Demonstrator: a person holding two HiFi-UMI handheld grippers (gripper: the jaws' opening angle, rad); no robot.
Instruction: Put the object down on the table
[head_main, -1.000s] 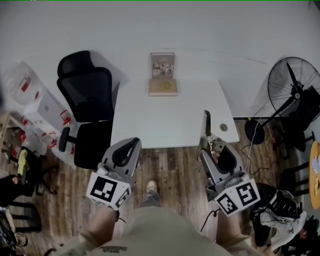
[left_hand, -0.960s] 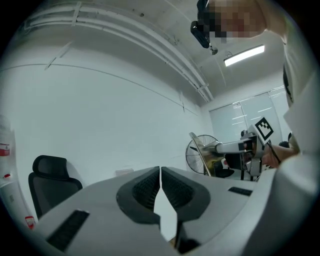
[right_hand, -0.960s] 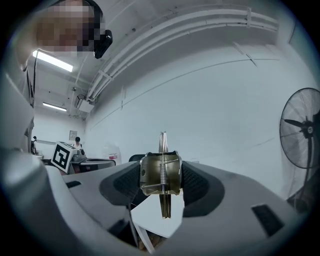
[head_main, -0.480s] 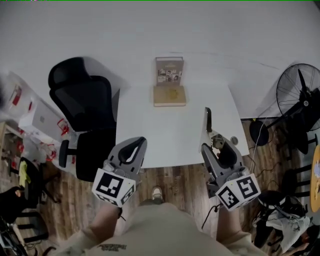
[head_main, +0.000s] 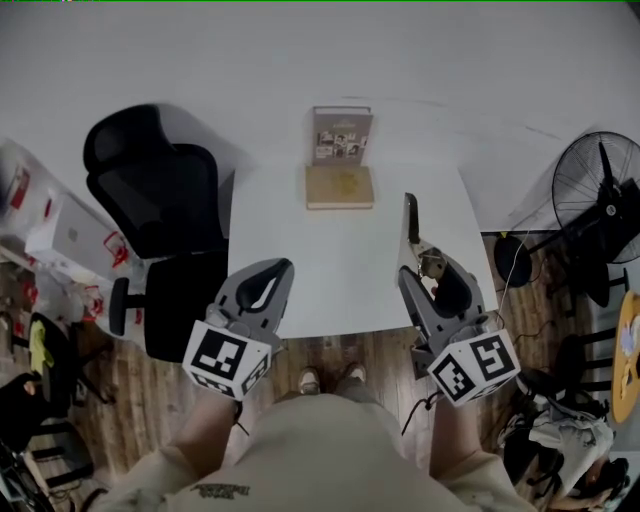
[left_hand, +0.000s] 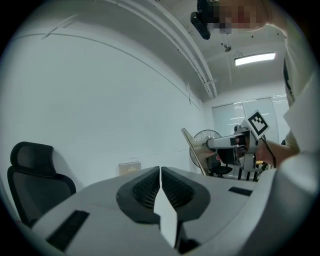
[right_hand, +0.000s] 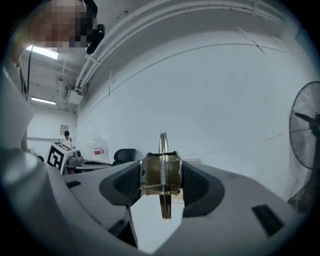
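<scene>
The fan (head_main: 603, 190) runs off the right edge of the head view. Print on the box (head_main: 341, 135) at the far side of the surface (head_main: 300, 245) is too small to read. The pads of the right hand-held gripper (head_main: 420, 268) cover the sides of the clip (right_hand: 152, 175) (a brass body with a spring), and the left hand-held gripper (left_hand: 160, 172) hides the base of the chair (left_hand: 32, 170).

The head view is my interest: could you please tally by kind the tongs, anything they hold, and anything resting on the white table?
tongs: 2, the left tongs shut and empty, the right tongs gripping
clipboard: 1, held upright in the right tongs by its metal clip
brown box: 1, at the far edge of the table
Total: 4
</scene>
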